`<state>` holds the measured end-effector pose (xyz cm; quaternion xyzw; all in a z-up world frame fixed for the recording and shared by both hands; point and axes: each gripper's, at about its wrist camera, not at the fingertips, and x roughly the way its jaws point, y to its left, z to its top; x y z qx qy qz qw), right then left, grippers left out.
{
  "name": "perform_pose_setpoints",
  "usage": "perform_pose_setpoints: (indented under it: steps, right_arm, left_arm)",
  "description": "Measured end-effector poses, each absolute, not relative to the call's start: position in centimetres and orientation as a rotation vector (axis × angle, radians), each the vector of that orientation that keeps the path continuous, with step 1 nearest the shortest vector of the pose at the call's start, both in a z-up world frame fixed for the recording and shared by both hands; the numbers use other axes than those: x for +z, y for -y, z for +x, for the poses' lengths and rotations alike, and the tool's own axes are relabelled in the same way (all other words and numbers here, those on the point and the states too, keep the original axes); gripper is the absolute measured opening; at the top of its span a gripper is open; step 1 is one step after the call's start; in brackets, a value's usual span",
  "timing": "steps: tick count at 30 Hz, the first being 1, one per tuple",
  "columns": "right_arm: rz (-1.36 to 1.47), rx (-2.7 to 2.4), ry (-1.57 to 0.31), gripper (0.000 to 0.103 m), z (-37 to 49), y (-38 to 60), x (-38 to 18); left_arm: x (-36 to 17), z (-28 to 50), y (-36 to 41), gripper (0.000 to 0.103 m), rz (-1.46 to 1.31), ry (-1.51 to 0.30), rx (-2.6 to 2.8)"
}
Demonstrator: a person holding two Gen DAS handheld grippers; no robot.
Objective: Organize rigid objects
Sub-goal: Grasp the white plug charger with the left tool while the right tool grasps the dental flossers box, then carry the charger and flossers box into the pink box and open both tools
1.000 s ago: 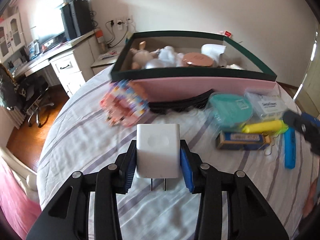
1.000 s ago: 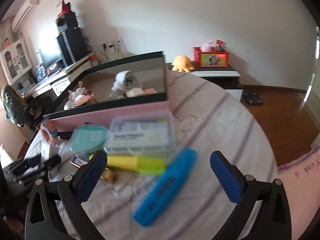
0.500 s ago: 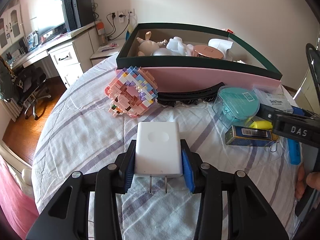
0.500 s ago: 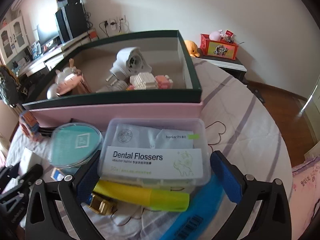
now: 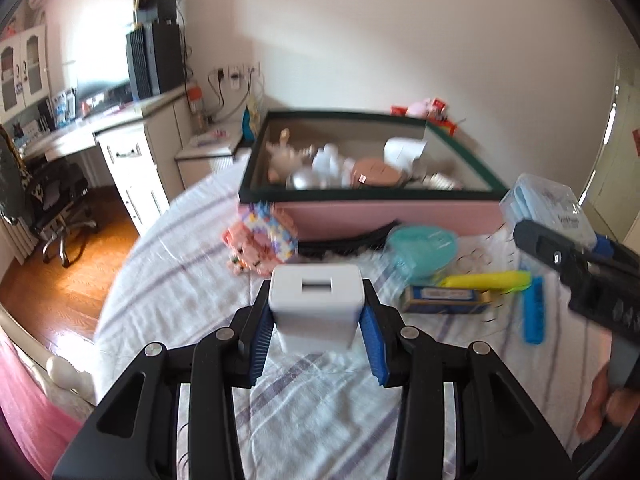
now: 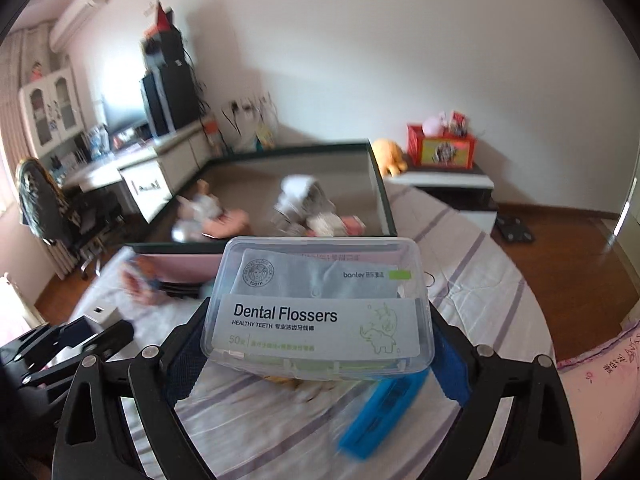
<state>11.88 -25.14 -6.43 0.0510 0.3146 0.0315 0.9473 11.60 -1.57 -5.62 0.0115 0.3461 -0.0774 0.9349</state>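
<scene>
My left gripper (image 5: 316,344) is shut on a white USB charger (image 5: 316,304) and holds it above the striped bedspread. My right gripper (image 6: 316,354) is shut on a clear Dental Flossers box (image 6: 320,304) and holds it raised in front of the storage box. The right gripper also shows in the left wrist view (image 5: 576,264) with the flossers box (image 5: 548,204). The dark-green-rimmed pink storage box (image 5: 384,214) holds several toys and small items; it also shows in the right wrist view (image 6: 380,188).
On the bedspread lie a pastel brick model (image 5: 262,240), a teal round container (image 5: 420,246), a yellow highlighter (image 5: 488,280), a blue-yellow small box (image 5: 444,298) and a blue marker (image 5: 534,314), which also shows in the right wrist view (image 6: 384,412). A desk (image 5: 80,136) and chair stand left.
My right gripper has closed on the flossers box and lifted it off the bed. My left gripper has tilted up with the charger, so its USB end now faces the camera.
</scene>
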Motion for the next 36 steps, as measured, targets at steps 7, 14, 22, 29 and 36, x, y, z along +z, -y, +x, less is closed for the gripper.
perform_pose_setpoints:
  steps: [7,14,22,29,36]
  right_arm:
    - [0.084,0.056,-0.541,0.095,7.0,22.6,-3.6]
    - [0.07,0.075,-0.477,0.095,3.6,21.3,-1.1]
    - [0.059,0.075,-0.436,0.094,2.4,20.8,0.3]
    - [0.039,0.079,-0.452,0.087,5.0,21.0,-0.2]
    - [0.088,0.121,-0.621,0.099,7.1,21.6,-5.4]
  left_arm:
    - [-1.1,7.7,1.2,0.041,0.026,-0.596,-0.171]
    - [1.9,4.2,0.9,0.041,0.034,-0.511,-0.179]
    - [3.3,3.7,0.7,0.041,0.044,-0.479,-0.17]
    - [2.1,6.7,1.5,0.041,0.056,-0.519,-0.188]
    - [-1.9,8.5,-0.4,0.041,0.027,-0.627,-0.14]
